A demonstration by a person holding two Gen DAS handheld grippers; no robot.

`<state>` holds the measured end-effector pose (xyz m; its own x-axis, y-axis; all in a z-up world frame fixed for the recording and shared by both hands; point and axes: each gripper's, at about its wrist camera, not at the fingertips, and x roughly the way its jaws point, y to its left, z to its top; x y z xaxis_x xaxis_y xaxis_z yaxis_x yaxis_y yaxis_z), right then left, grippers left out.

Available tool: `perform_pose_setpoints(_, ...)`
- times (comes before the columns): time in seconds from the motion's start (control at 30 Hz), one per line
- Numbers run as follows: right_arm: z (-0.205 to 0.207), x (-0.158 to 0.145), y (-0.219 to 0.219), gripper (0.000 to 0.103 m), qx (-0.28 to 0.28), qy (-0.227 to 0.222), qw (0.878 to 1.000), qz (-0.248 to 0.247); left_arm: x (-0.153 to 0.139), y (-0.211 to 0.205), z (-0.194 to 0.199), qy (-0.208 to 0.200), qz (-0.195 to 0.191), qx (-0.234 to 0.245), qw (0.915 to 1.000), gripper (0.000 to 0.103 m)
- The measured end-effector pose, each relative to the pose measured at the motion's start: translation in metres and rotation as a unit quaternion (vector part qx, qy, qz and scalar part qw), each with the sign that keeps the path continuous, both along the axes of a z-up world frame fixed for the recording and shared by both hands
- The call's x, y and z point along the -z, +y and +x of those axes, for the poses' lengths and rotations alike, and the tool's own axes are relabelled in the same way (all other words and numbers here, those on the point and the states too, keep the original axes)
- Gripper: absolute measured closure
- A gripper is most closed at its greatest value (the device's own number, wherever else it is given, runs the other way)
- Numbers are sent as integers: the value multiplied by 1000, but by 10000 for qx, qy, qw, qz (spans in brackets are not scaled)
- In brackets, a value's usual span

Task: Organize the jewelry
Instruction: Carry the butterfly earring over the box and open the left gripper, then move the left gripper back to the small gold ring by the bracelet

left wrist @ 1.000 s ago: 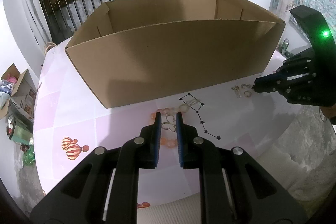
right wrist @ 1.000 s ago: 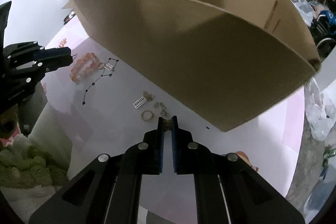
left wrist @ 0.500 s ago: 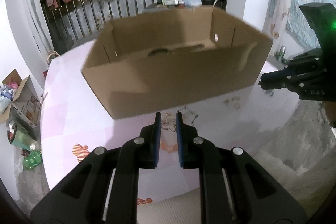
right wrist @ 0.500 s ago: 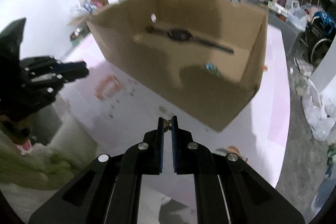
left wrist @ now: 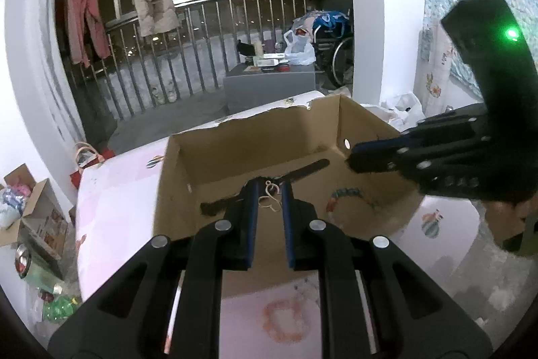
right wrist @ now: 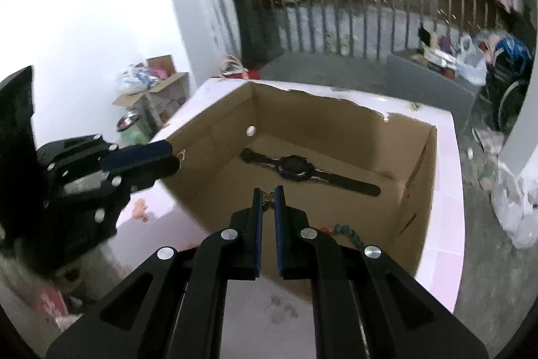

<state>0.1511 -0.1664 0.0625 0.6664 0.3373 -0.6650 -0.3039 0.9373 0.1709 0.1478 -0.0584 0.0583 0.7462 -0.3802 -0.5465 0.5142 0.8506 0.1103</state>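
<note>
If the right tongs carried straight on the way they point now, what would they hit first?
Probably the black wristwatch lying on the cardboard box floor, directly ahead of the right tongs; depth is uncertain.

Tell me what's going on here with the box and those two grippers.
A person is sorting jewelry into a cardboard box on a pink table. The left gripper holds a thin gold wire piece in its jaws, above the box. The right gripper pinches a small gold trinket, also over the box. Inside already lie a black watch and a teal bead bracelet. A pink bead bracelet is on the table.
</note>
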Motion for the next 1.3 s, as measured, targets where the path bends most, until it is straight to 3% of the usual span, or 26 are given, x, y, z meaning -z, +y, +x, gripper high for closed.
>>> perform_pose_setpoints(0.23, 37, 23, 10, 95, 388, 490, 9978, -215, 24, -16, 47, 304, 373, -192, 9987, 89)
perform_pose_setpoints(0.33, 41, 28, 8, 90, 452, 586, 9971, -185, 33, -13, 54, 405, 418, -299, 9979, 72)
perform_pose_setpoints(0.47, 35, 25, 5, 78, 477, 455, 9978, -115, 35, -5, 49, 383, 316, -365, 9981, 59)
perform_pose_setpoints(0.63, 13, 14, 0, 73, 403, 118, 9990, -133, 32, 8, 35, 255, 208, -518, 9981, 56)
perform_pose_setpoints(0.9, -46, 6, -14, 69, 3, -218, 9996, -203, 27, 43, -18, 392, -143, -498, 9979, 56)
perform_pose_setpoints(1.13, -79, 29, -21, 70, -112, 342, 9993, 82, 44, 37, -52, 958, -453, 129, 9943, 56)
perform_pose_setpoints(1.23, -77, 50, -17, 70, -53, 710, 9975, 9, 62, 20, -53, 1328, -542, 406, 9888, 65)
perform_pose_setpoints(1.3, -76, 63, -15, 70, -35, 903, 9959, 46, 73, 6, -53, 1458, -454, 549, 9867, 66)
